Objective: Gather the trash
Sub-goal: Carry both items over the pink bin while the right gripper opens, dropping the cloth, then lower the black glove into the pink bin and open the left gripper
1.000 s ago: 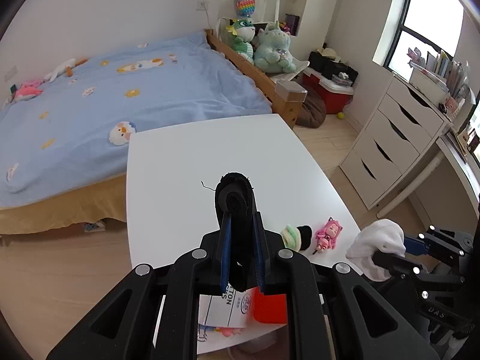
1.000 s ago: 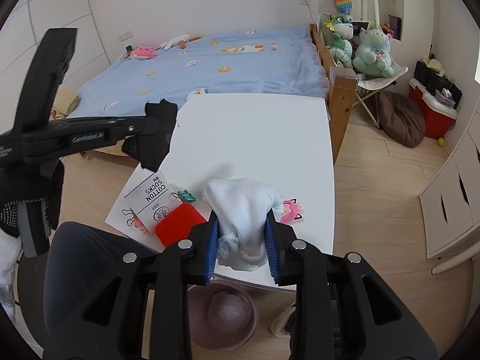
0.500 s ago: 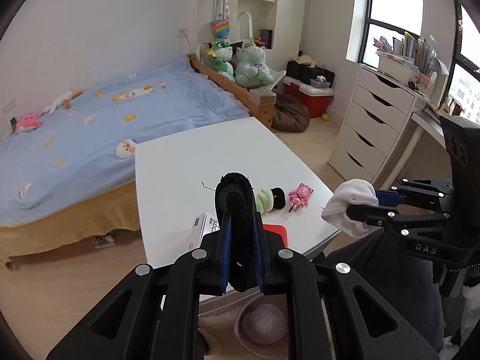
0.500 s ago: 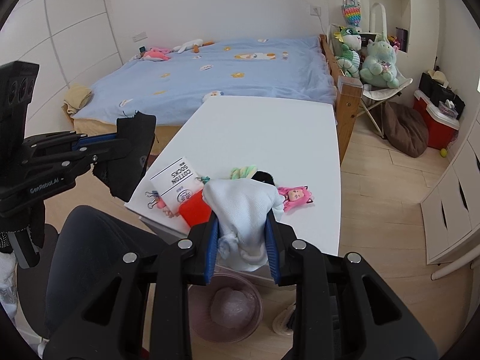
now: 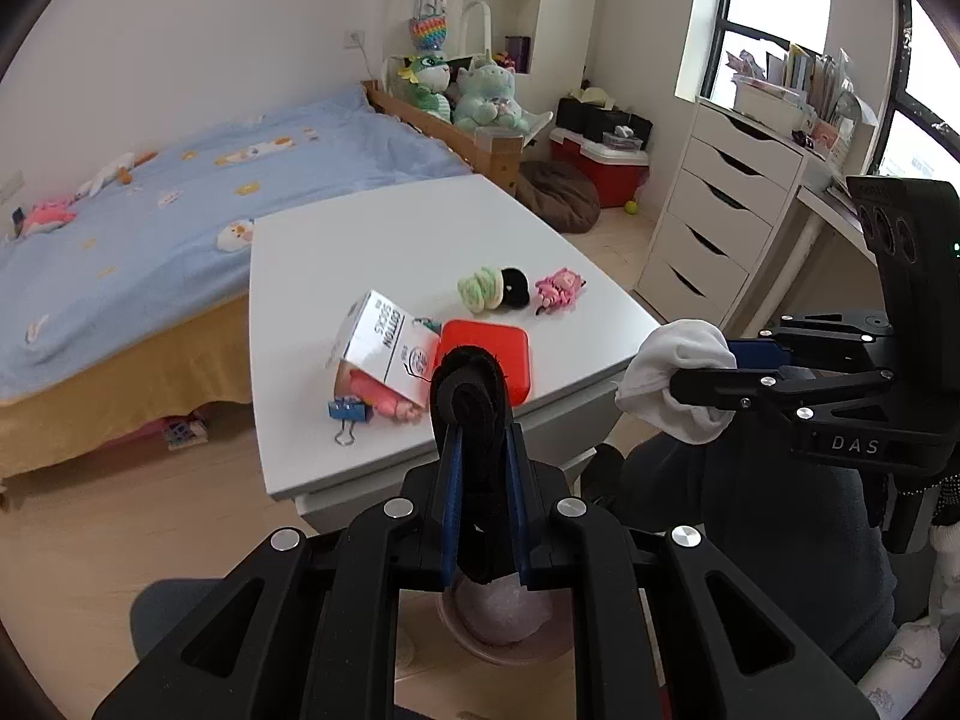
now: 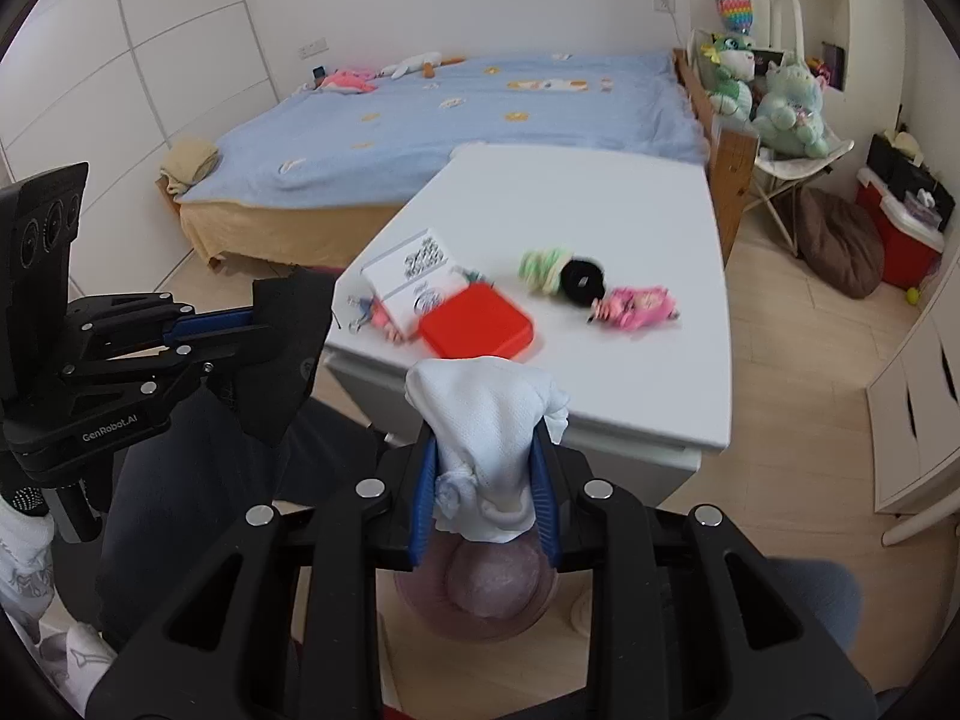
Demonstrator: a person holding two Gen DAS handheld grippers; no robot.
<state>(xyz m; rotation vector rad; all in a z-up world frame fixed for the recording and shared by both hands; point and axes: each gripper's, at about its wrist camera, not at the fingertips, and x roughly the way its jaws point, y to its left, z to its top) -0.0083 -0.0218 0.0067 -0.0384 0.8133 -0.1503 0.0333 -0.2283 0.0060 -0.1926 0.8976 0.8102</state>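
The left gripper has its jaws clamped narrow on a black sock, which stands up rolled between the blue pads and hangs down behind them; the right gripper has its jaws pressed a little wider on a bunched white sock, whose knotted end droops between the fingers; both grippers are held off the near edge of the white table, above a pinkish waste bin on the wooden floor, the bin showing just beneath each held sock; a person's dark-trousered legs lie between the two grippers; on the table, near its front, lie a red flat box, touching a white carton printed "COTTON SOCKS" that rests on something pink, with a blue binder clip just beside it at the table's edge; farther back lie a green rolled sock touching a black hair scrunchie, and a pink doll figure just beside them; a bed with a blue blanket stands behind the table, and a white chest of drawers stands under the window.
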